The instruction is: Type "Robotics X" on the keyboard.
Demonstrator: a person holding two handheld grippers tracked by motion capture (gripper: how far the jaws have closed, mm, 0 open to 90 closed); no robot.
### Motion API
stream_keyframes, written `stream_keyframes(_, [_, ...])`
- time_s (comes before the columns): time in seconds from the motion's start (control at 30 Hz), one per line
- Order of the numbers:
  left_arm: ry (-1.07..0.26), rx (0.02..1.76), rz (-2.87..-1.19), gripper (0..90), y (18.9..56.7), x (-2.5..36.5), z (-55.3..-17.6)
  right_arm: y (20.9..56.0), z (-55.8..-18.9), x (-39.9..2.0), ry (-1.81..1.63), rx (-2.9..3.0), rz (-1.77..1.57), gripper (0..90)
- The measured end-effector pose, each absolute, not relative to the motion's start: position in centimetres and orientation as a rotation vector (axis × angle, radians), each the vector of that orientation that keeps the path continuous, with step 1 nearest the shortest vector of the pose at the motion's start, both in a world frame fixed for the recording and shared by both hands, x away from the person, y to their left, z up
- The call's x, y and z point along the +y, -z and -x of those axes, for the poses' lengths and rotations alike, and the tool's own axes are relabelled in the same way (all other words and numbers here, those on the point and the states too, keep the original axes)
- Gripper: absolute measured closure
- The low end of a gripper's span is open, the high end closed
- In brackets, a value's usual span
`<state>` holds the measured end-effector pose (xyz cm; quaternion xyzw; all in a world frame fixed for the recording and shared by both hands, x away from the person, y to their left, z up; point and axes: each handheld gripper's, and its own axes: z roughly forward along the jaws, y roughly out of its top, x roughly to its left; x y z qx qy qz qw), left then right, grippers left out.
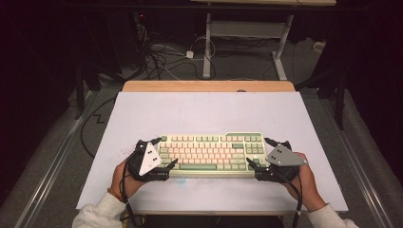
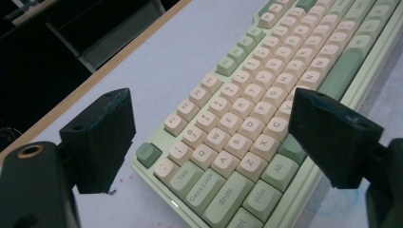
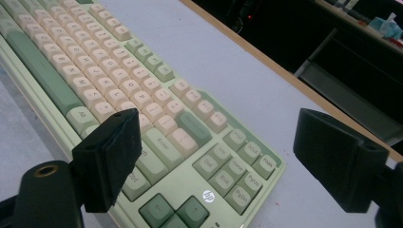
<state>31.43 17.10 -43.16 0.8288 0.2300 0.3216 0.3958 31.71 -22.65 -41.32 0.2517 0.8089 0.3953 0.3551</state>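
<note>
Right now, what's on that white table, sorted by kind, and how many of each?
Keyboard, green and cream: 1
Hand-held grippers: 2, the left gripper at the keyboard's left end and the right gripper at its right end, both with jaws wide open
Total: 3 things on the white table

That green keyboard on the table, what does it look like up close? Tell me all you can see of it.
The keyboard is a compact plastic-looking one with a pale green case, cream letter keys and darker green keys such as the space bar, Shift, Enter and arrows. An hp logo sits near the arrow keys. It lies flat on the white table, near the front edge. The left claw and right claw stand open around its two ends; whether they touch it is unclear.
</note>
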Motion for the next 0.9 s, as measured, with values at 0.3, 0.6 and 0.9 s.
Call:
stream_keyframes(0.3, [-0.816,0.590,-2.101,15.4,43.4,17.8,-31.0,41.5,-31.3,-23.2,-1.018,2.076,-0.648,16.8])
stream_keyframes(0.6, [-0.821,0.605,-2.099,15.4,43.5,18.4,-30.7,41.5,-31.1,-24.1,-1.020,2.063,-0.664,16.7])
stream_keyframes(0.9, [-0.840,0.630,-2.088,15.4,43.8,19.2,-30.4,41.5,-30.7,-25.0,-1.014,2.043,-0.675,16.7])
